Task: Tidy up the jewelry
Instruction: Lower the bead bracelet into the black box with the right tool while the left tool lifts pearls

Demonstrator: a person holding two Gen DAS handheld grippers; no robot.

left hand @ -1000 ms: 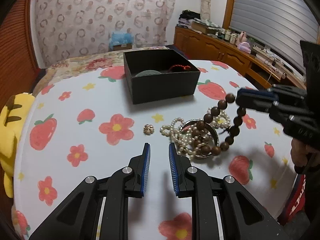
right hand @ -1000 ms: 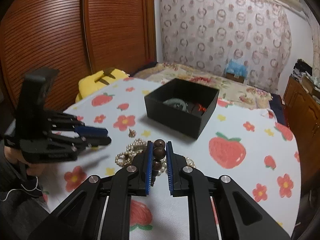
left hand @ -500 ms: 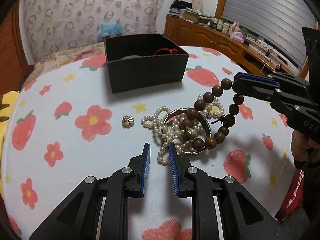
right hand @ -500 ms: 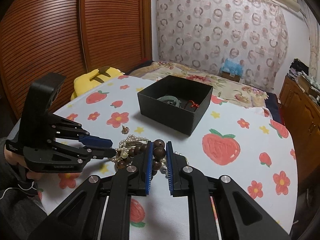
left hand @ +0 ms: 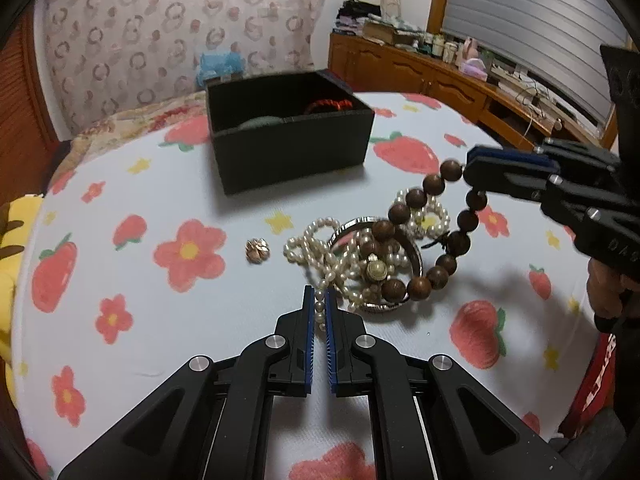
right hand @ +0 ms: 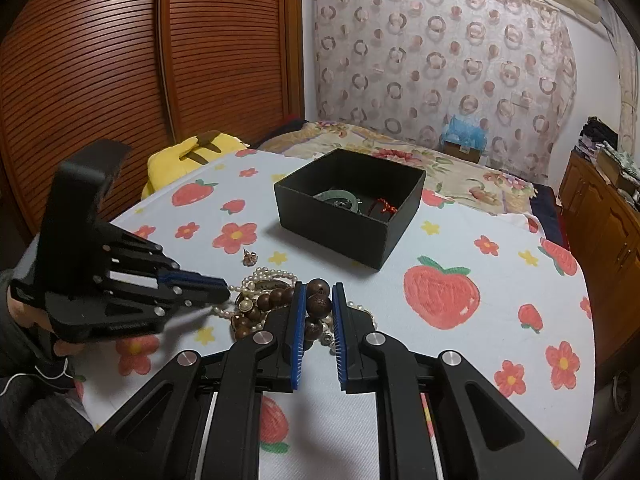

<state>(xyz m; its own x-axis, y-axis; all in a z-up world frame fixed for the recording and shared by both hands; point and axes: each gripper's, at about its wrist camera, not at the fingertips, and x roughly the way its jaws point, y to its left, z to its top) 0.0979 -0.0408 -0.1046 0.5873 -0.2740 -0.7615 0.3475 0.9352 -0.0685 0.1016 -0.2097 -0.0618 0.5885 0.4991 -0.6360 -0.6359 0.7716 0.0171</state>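
Two claws split a tangle on the counter [left hand: 240,312]: the right claw [right hand: 318,306] grips the wooden bead bracelet [left hand: 424,236], lifting it, while the left claw [left hand: 319,308] has just pinched shut on the pearl necklace [left hand: 320,240], pinning it near the box [left hand: 292,152].

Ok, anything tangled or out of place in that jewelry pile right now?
Yes. The wooden bead bracelet, lifted by the right gripper, hangs into the pearl strand heaped on a metal bangle. The left gripper pinches the pearls. A small earring lies apart.
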